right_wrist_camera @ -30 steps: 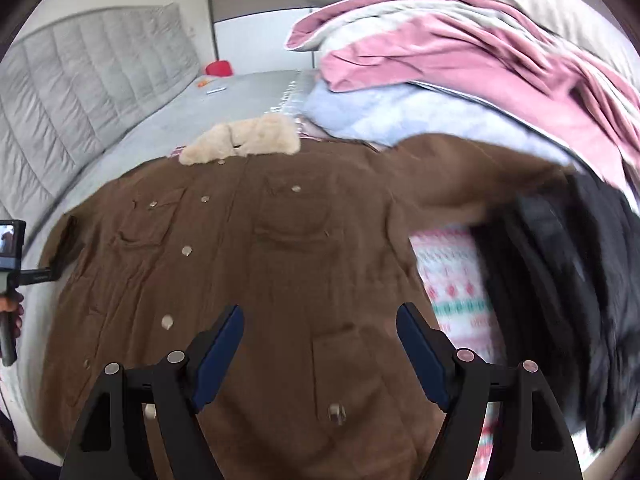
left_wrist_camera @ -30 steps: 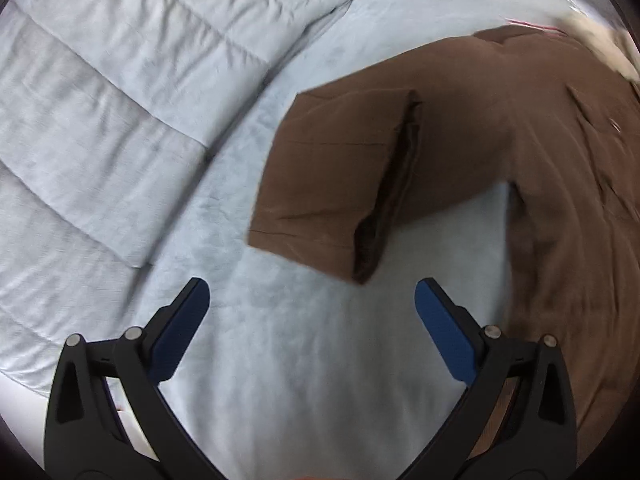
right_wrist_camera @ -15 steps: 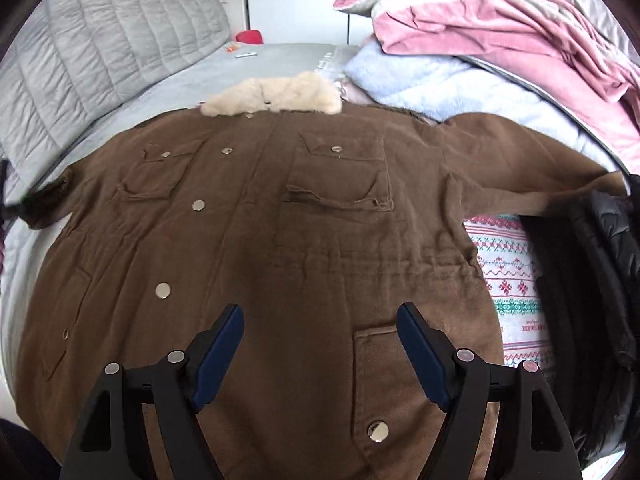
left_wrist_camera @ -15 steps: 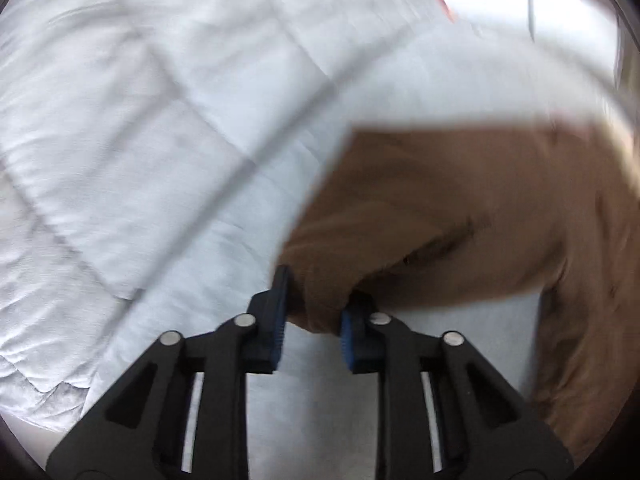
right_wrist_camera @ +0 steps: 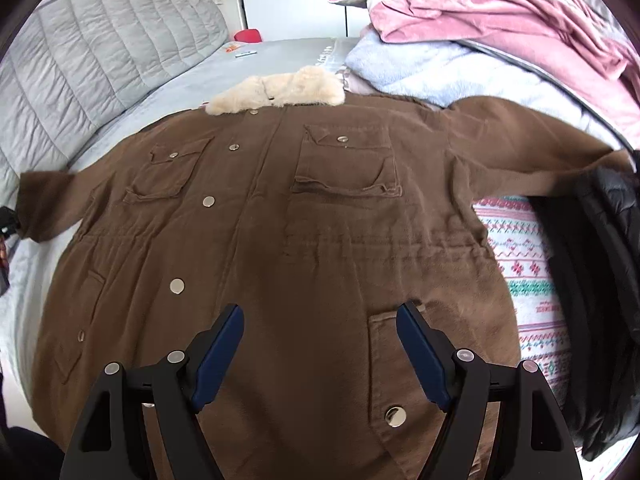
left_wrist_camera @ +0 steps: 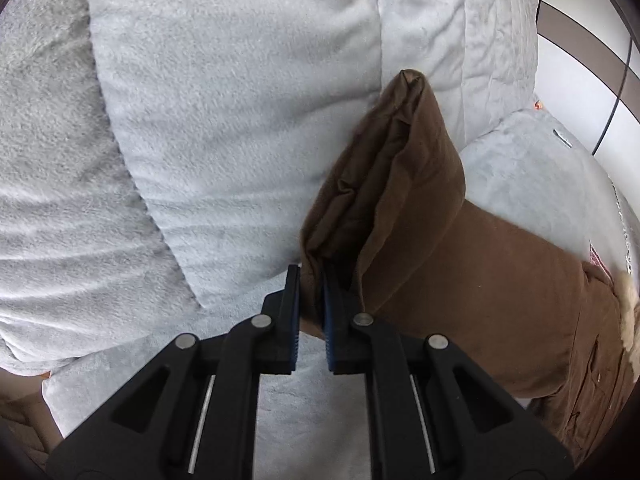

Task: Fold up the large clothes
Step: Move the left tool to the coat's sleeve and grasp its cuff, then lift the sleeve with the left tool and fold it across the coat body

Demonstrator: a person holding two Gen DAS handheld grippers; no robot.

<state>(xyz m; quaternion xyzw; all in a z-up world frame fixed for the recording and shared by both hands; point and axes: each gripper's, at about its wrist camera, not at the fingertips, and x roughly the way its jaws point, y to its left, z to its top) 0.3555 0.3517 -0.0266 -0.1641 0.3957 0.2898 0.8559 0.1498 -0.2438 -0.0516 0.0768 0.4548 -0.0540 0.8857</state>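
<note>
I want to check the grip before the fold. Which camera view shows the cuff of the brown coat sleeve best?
The left wrist view: the brown coat sleeve cuff fills the centre, pinched between the left gripper jaws. The right wrist view shows it only small at the left edge, beyond the open right gripper.

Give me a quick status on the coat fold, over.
Left gripper jaws shut on the brown coat's sleeve cuff. Right gripper jaws open, above the coat's lower front. Black jacket lies at the other sleeve's end.
</note>
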